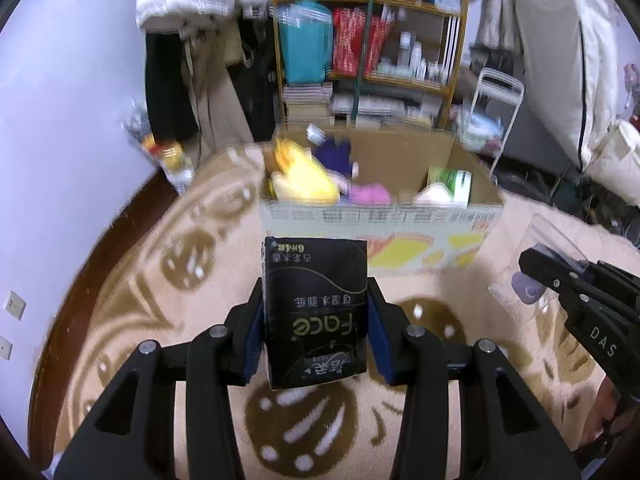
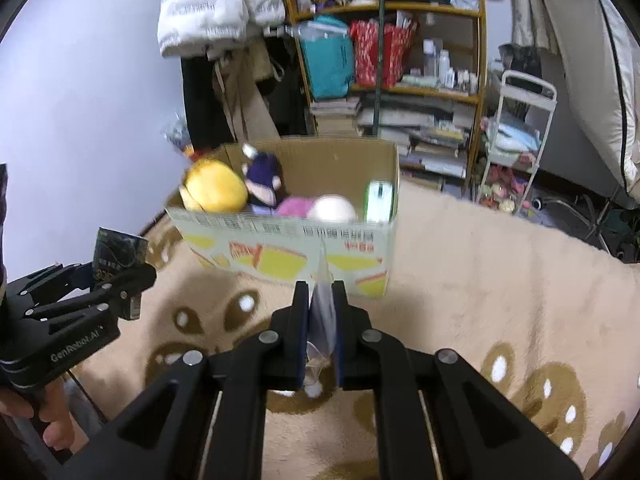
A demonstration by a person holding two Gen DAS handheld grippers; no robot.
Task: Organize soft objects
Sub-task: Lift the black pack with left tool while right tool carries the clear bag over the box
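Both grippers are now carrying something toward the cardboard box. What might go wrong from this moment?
1. The right gripper pinches only an edge of the thin clear plastic bag; it might slip out.
2. The black tissue pack sticks far beyond the left gripper fingers and might tilt.
3. The cardboard box already holds plush toys; free room looks limited to its right part.

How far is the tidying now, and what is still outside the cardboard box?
Done: soft toys, such as the yellow plush, lie in the cardboard box. In hand: the left hand-held gripper holds a black tissue pack; the right hand-held gripper pinches a clear plastic bag. Left: both still need placing in the box.
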